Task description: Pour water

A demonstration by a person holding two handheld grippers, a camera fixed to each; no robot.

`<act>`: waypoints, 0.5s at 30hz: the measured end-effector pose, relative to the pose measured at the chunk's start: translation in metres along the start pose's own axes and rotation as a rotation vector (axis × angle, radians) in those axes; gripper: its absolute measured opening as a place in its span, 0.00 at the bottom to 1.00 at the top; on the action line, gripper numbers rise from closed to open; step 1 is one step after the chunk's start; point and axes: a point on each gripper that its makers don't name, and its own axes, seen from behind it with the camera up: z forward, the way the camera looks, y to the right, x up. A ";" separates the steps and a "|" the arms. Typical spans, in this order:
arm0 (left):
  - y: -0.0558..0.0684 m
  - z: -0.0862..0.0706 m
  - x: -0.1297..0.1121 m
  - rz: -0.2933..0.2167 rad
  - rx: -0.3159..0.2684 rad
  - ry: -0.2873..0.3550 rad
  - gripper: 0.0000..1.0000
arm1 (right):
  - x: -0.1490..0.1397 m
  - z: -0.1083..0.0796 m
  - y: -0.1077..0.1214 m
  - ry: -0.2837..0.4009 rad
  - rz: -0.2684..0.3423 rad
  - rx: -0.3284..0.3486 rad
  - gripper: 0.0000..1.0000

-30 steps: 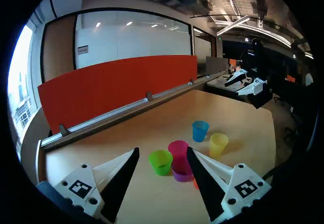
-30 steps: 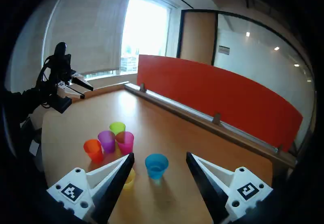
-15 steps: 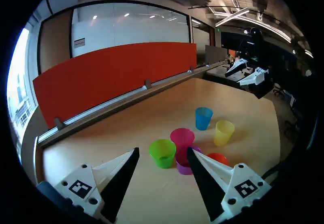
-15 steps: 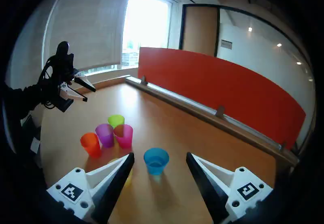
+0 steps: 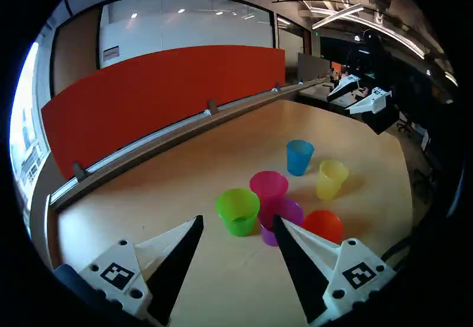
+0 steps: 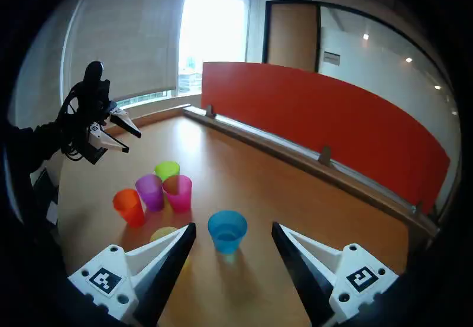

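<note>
No cup is held yet, so the step in hand is judged to be the picking up of a cup. The wooden table point(image 6: 331, 209) is wide and bare around the cups, so a slow, straight reach can be made. The cup should be taken near its middle, with one finger on each side, and kept upright so that nothing is spilled. It should be squeezed gently, since the cups look thin and may bend. The cups are set close together, so the ones next to it should not be bumped.

The right gripper point(image 6: 233, 241) is opened wide at the bottom of the right gripper view, and nothing is held in it. The blue cup point(image 6: 227, 230) is seen low in the middle, just ahead of the gap between the fingers, and is touched by neither. Whether water is inside cannot be told. The yellow cup point(image 6: 162, 233) is partly hidden behind the finger at lower left.

The left gripper point(image 5: 236, 238) is also opened wide, low in the left gripper view, and is empty. The green cup point(image 5: 237, 210) is found just above its gap. The purple cup point(image 5: 284, 213) is partly hidden by the finger at lower right.
</note>
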 end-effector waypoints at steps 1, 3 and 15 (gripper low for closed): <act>0.000 0.002 -0.002 0.003 0.000 -0.006 0.86 | -0.001 0.001 0.000 -0.002 0.000 0.001 1.00; -0.002 0.005 -0.007 0.008 0.000 -0.017 0.86 | -0.003 0.003 0.001 -0.006 0.001 0.002 1.00; -0.006 0.029 -0.032 0.025 -0.011 -0.078 0.86 | -0.010 0.018 0.005 -0.022 0.010 0.011 1.00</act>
